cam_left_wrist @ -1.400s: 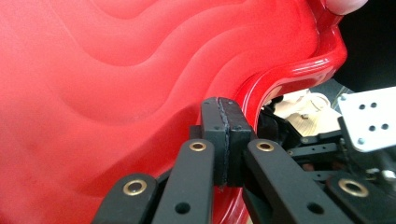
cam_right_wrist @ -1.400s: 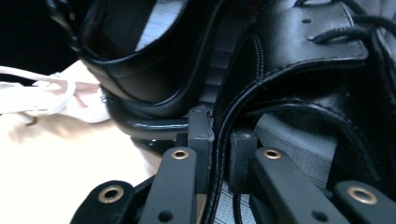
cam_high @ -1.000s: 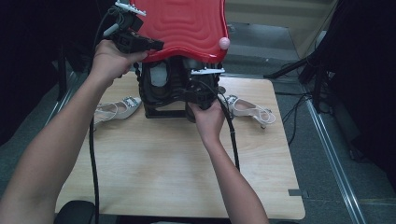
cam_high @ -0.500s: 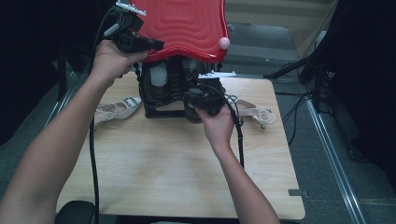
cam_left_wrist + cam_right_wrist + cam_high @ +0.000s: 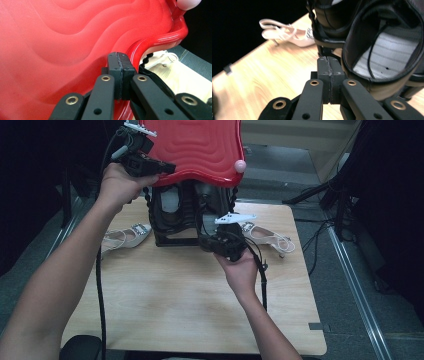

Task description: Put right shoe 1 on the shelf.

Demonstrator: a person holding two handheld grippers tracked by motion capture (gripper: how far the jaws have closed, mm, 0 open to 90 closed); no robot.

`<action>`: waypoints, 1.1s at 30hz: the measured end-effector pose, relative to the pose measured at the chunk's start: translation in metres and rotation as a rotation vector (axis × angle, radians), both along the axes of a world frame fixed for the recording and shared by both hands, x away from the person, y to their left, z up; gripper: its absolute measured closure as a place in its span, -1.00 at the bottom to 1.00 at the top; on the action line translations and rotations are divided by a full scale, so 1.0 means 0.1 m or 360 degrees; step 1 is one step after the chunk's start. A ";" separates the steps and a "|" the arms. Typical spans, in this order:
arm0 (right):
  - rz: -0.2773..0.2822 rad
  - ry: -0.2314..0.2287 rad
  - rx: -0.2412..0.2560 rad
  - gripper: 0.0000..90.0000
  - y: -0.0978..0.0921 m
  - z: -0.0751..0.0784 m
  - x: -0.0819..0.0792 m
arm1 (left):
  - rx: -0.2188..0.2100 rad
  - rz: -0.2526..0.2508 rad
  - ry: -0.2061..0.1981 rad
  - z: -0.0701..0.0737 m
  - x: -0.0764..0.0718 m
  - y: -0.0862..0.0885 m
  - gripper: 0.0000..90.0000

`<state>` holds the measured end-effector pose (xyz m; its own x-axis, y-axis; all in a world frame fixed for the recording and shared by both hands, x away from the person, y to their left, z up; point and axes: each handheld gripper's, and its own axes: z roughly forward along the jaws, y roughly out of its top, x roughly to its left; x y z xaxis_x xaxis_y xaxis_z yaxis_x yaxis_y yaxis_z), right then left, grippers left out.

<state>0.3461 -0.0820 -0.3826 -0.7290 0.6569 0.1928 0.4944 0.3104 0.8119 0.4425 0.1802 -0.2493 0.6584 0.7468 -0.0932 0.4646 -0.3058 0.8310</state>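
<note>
While both hands worked at the far half of the wooden table (image 5: 165,310), the biggest thing on it was a red wavy-ribbed lid (image 5: 197,147), raised at about twelve o'clock over a black rack (image 5: 172,217) standing on the tabletop. Under the lid, the rack held dark shoes; in the right gripper view one black shoe (image 5: 384,50) faced the camera with its pale striped lining showing. A small pink knob (image 5: 240,166) sat on the lid's rim at roughly one o'clock.

The left gripper (image 5: 167,168) was up at eleven o'clock, at the lid's near left edge. In the left gripper view its jaws were pressed flat together with no gap, their tips (image 5: 121,60) against the red rim; whether they pinched a thin lip of it could not be made out, since the pads looked fully met.

The right gripper (image 5: 212,240) sat near the table's centre, at the foot of the rack's right side. Its jaws were likewise closed pad to pad, holding nothing, tips (image 5: 329,63) just beside the black shoe's opening.

A pale sandal (image 5: 125,236) lay at nine o'clock of the rack, and a second pale sandal (image 5: 267,237) at three o'clock, just beyond the right hand (image 5: 242,270).
</note>
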 end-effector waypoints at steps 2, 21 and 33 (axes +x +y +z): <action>0.0023 0.0033 -0.0020 1.00 -0.01 -0.08 0.01 | 0.0007 -0.0006 -0.0010 0.00 0.00 0.01 1.00; -0.0024 0.0110 -0.0041 1.00 -0.14 -0.28 0.18 | 0.0009 -0.0016 -0.0038 -0.01 -0.01 0.01 1.00; -0.0148 0.0084 0.0001 1.00 -0.14 -0.22 0.43 | 0.0001 -0.0001 -0.0022 -0.01 -0.01 0.00 1.00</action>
<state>0.3889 -0.0961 -0.4050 -0.6537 0.7211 0.2294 0.5630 0.2609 0.7842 0.4413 0.1800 -0.2504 0.6600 0.7466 -0.0835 0.4530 -0.3067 0.8371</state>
